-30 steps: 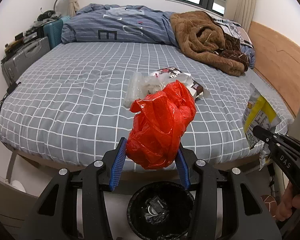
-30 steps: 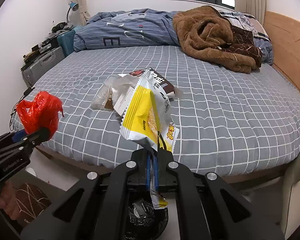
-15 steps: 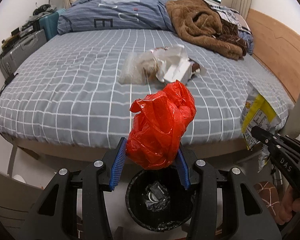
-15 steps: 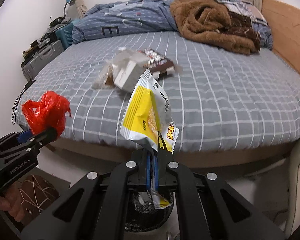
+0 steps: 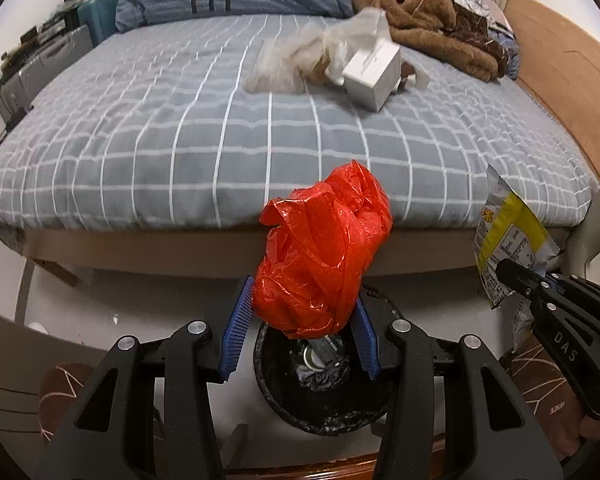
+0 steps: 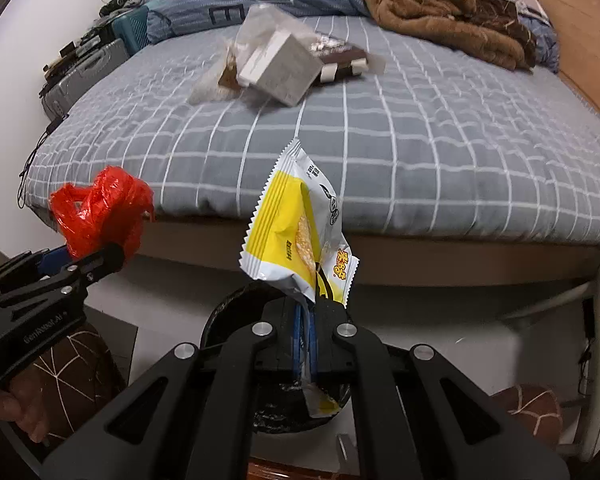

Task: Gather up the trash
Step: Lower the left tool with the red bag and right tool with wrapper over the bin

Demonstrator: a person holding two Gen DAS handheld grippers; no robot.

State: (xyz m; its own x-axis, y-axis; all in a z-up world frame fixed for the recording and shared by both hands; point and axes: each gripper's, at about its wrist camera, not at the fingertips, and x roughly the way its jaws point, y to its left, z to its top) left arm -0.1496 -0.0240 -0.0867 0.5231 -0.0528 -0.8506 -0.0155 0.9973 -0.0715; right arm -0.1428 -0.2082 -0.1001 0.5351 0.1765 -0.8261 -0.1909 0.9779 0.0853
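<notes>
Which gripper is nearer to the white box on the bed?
Neither clearly. Left gripper and right gripper both hang beyond the bed's foot, above the bin, far from the white box.

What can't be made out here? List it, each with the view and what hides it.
- Bin contents: in the left wrist view the red bag held by the left gripper covers much of the opening; in the right wrist view the right gripper and yellow wrapper block it.
- Clear bags on the bed: blurred, contents unreadable.
- Wrapper print: too small.
</notes>
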